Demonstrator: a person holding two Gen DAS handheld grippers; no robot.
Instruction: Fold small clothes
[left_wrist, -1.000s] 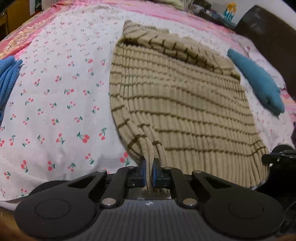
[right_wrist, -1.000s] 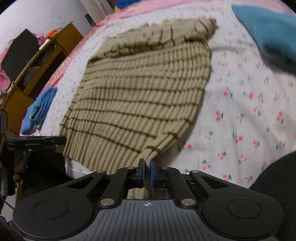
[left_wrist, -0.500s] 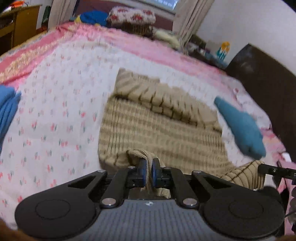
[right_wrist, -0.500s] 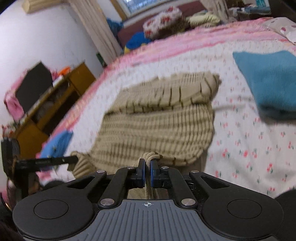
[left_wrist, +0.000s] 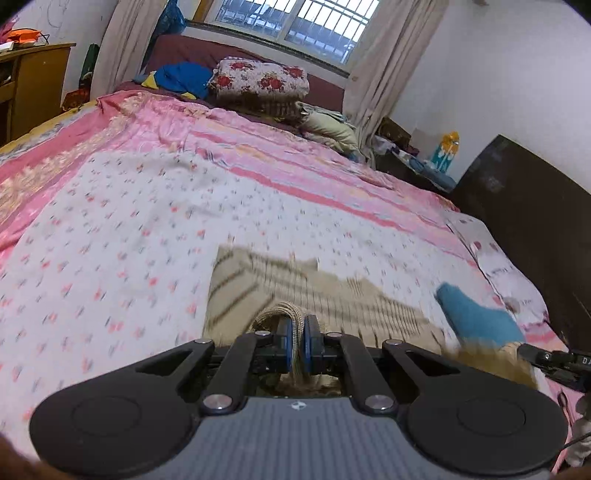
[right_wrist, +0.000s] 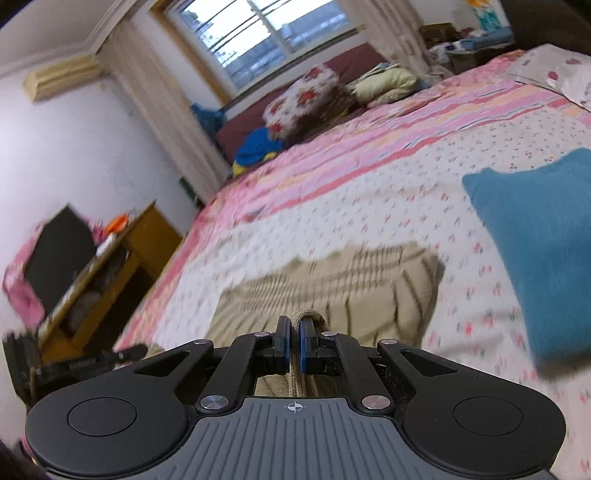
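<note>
Here the left gripper and the right gripper are each clamped on a hem corner of the tan striped sweater, which lies on the bed. The step in hand appears to be a bottom-to-top fold. Next, carry both corners level toward the far edge, then release.

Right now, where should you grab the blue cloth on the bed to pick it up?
Take the blue cloth by its near corner, coming from the striped sweater's side. It lies flat on the bedspread, so a thin corner fits between the jaws best. Both grippers are clamped on the sweater now.
</note>
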